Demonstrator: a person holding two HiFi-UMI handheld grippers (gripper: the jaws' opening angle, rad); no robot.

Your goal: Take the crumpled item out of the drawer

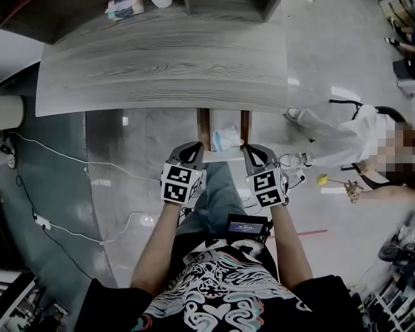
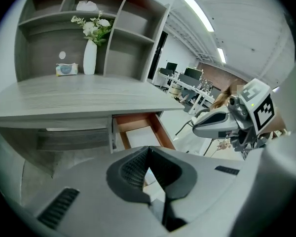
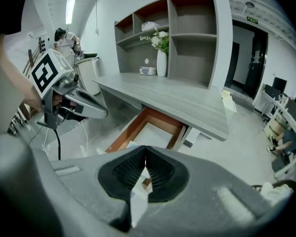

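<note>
The drawer (image 1: 225, 120) stands pulled out from under the grey desk (image 1: 159, 61), showing brown sides and a pale bottom (image 2: 138, 135) (image 3: 150, 132). A crumpled pale blue-white item (image 1: 225, 139) lies at the drawer's near end. In the right gripper view only a sliver of it (image 3: 130, 143) shows, just above the jaws. My left gripper (image 1: 194, 149) (image 2: 148, 149) hangs just left of the drawer front, shut with nothing in it. My right gripper (image 1: 252, 151) (image 3: 145, 149) hangs just right of it, also shut and empty. Each gripper shows in the other's view.
On the desk stand a white vase with flowers (image 2: 90, 53) and a tissue pack (image 2: 66, 69), with a shelf unit (image 3: 187, 38) behind. A person in white (image 1: 346, 140) sits to the right. Cables (image 1: 62, 185) trail over the floor at the left.
</note>
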